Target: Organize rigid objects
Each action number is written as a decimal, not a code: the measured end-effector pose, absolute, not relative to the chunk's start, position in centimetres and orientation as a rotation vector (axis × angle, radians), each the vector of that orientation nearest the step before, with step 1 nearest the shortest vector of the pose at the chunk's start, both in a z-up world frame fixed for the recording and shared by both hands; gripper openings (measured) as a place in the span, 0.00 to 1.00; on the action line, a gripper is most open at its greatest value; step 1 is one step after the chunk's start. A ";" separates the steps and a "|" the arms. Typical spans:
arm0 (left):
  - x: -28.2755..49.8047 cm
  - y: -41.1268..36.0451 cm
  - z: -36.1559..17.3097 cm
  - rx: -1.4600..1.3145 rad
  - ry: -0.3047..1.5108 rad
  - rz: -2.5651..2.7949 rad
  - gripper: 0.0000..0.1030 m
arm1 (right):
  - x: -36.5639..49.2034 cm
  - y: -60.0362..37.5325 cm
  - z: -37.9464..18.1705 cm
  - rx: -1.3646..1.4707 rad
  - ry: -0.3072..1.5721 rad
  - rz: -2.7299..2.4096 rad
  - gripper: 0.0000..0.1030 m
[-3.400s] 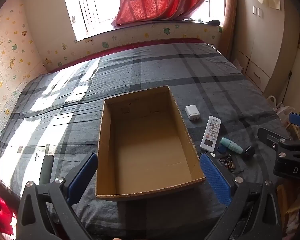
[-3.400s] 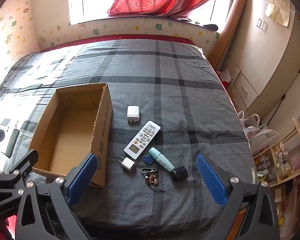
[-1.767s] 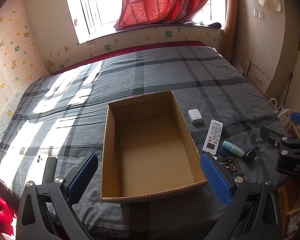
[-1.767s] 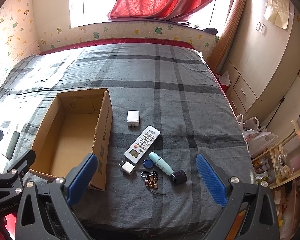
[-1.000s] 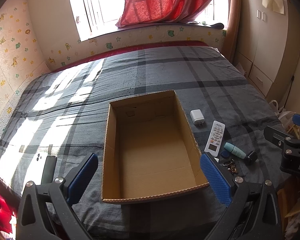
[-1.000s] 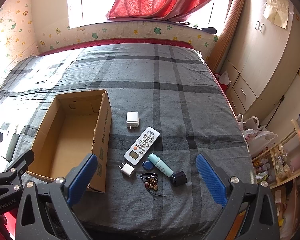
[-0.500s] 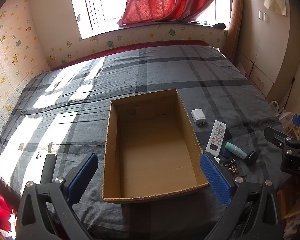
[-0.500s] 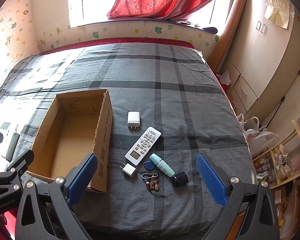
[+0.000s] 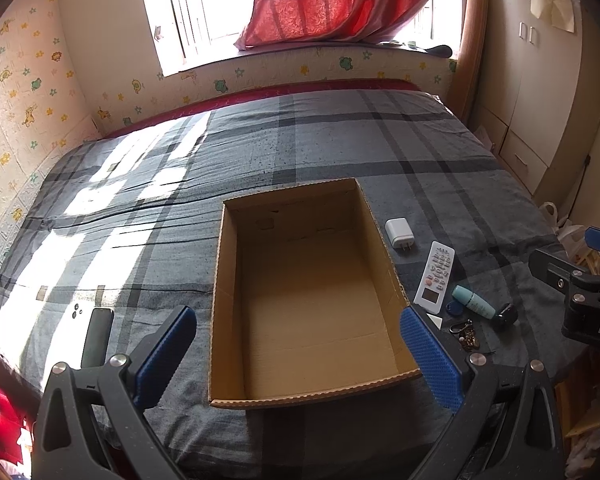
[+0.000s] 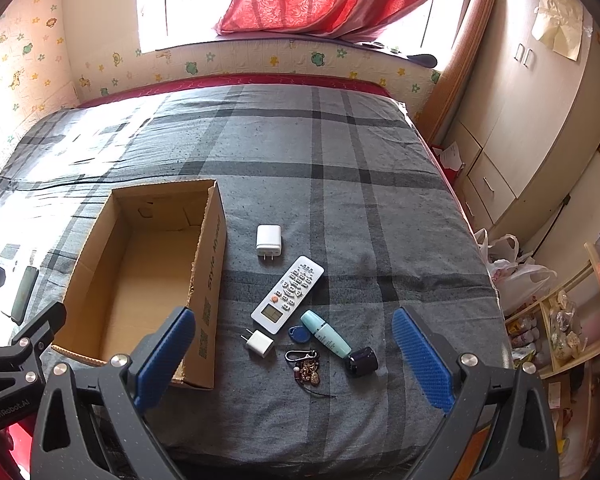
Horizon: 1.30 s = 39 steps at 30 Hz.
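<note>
An empty open cardboard box [image 9: 220,280] [image 10: 208,280] lies on the grey plaid bed. Right of it lie a large white charger [image 10: 268,239] [image 9: 399,232], a white remote [image 10: 287,294] [image 9: 435,276], a small white plug [image 10: 258,343], a blue key fob [image 10: 299,334], a teal tube with a dark cap [image 10: 326,333] [image 9: 473,300] and a keyring with charms [image 10: 306,368]. My left gripper [image 9: 296,354] is open and empty above the box's near edge. My right gripper [image 10: 294,356] is open and empty above the small items.
A dark phone [image 9: 97,330] [image 10: 23,294] lies on the bed left of the box. A wardrobe [image 10: 540,120] stands right of the bed. Plastic bags [image 10: 516,268] and shelves [image 10: 572,336] crowd the floor at right. The window wall is behind the bed.
Both grippers have drifted only slightly; the views shifted a little. Nothing on the bed has moved and both grippers stay open.
</note>
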State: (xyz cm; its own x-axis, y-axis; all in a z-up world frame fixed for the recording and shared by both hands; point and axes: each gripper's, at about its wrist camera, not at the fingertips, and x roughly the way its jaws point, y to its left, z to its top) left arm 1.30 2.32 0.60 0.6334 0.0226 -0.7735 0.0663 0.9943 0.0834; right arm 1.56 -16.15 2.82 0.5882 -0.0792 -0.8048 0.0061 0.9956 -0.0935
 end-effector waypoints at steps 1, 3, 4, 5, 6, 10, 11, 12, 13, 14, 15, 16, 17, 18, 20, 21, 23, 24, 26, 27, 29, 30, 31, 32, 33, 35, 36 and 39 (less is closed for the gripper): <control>1.4 2.3 0.6 0.109 0.886 -0.025 1.00 | 1.7 -16.1 2.8 -0.083 0.941 -0.051 0.98; 1.4 2.4 0.6 0.109 0.886 -0.026 1.00 | 1.9 -16.0 3.0 -0.082 0.941 -0.052 0.98; 1.4 2.4 0.6 0.109 0.885 -0.026 1.00 | 1.9 -16.0 3.0 -0.082 0.940 -0.051 0.98; 1.5 2.5 0.7 0.109 0.883 -0.024 1.00 | 2.0 -15.9 3.1 -0.083 0.937 -0.051 0.98; 1.5 2.6 0.7 0.108 0.881 -0.023 1.00 | 2.0 -15.8 3.1 -0.085 0.934 -0.051 0.98; 1.9 3.0 0.5 0.104 0.885 -0.019 1.00 | 2.1 -15.9 2.9 -0.079 0.938 -0.050 0.98; 2.0 3.1 0.3 0.105 0.890 -0.018 1.00 | 2.1 -15.8 2.8 -0.082 0.942 -0.049 0.98; 2.2 3.2 0.1 0.105 0.895 -0.015 1.00 | 2.1 -15.8 2.6 -0.086 0.945 -0.049 0.98; 2.4 3.4 0.0 0.100 0.898 -0.013 1.00 | 2.2 -15.9 2.5 -0.088 0.949 -0.051 0.98; 2.5 3.5 -0.1 0.095 0.898 -0.014 1.00 | 2.3 -15.9 2.3 -0.088 0.955 -0.053 0.98; 2.7 3.7 -0.1 0.091 0.896 -0.017 1.00 | 2.4 -16.1 2.2 -0.086 0.961 -0.056 0.98; 2.9 3.8 -0.2 0.088 0.893 -0.021 1.00 | 2.5 -16.2 2.0 -0.083 0.966 -0.059 0.98; 3.1 4.0 -0.2 0.088 0.890 -0.023 1.00 | 2.6 -16.3 1.9 -0.082 0.968 -0.062 0.98; 3.3 4.2 -0.3 0.088 0.886 -0.024 1.00 | 2.7 -16.4 1.8 -0.082 0.971 -0.064 0.98; 3.6 4.5 -0.5 0.092 0.882 -0.022 1.00 | 3.0 -16.6 1.6 -0.081 0.974 -0.068 0.98; 3.8 4.8 -0.7 0.092 0.880 -0.026 1.00 | 3.1 -16.6 1.5 -0.080 0.977 -0.069 0.98; 4.3 5.2 -1.2 0.089 0.884 -0.029 1.00 | 3.4 -16.7 1.1 -0.081 0.986 -0.071 0.98; 4.6 5.5 -1.6 0.087 0.889 -0.031 1.00 | 3.6 -16.7 1.0 -0.080 0.990 -0.071 0.98; 5.4 6.2 -2.4 0.080 0.900 -0.037 1.00 | 3.8 -16.7 0.6 -0.079 0.997 -0.070 0.98; 5.8 6.6 -2.9 0.080 0.907 -0.031 1.00 | 3.9 -16.7 0.5 -0.080 1.001 -0.069 0.98; 6.7 7.4 -4.0 0.078 0.914 -0.025 1.00 | 4.1 -16.7 0.2 -0.081 1.006 -0.070 0.98; 7.1 7.8 -4.6 0.079 0.918 -0.015 1.00 | 4.2 -16.7 0.1 -0.082 1.010 -0.071 0.98; 7.6 8.2 -5.2 0.079 0.922 -0.005 1.00 | 4.3 -16.8 -0.1 -0.081 1.013 -0.071 0.98; 8.1 8.7 -5.8 0.079 0.925 0.004 1.00 | 4.3 -16.8 -0.3 -0.080 1.017 -0.073 0.98; 8.5 9.1 -6.5 0.078 0.930 0.013 1.00 | 4.4 -16.9 -0.5 -0.080 1.022 -0.075 0.98; 9.2 9.9 -7.6 0.077 0.942 0.029 1.00 | 4.6 -17.0 -0.8 -0.081 1.029 -0.078 0.98; 9.6 10.2 -8.2 0.074 0.942 0.029 1.00 | 4.6 -17.1 -0.9 -0.081 1.032 -0.082 0.98; 10.5 11.0 -9.9 0.090 0.940 0.030 1.00 | 4.8 -17.4 -1.4 -0.077 1.043 -0.089 0.98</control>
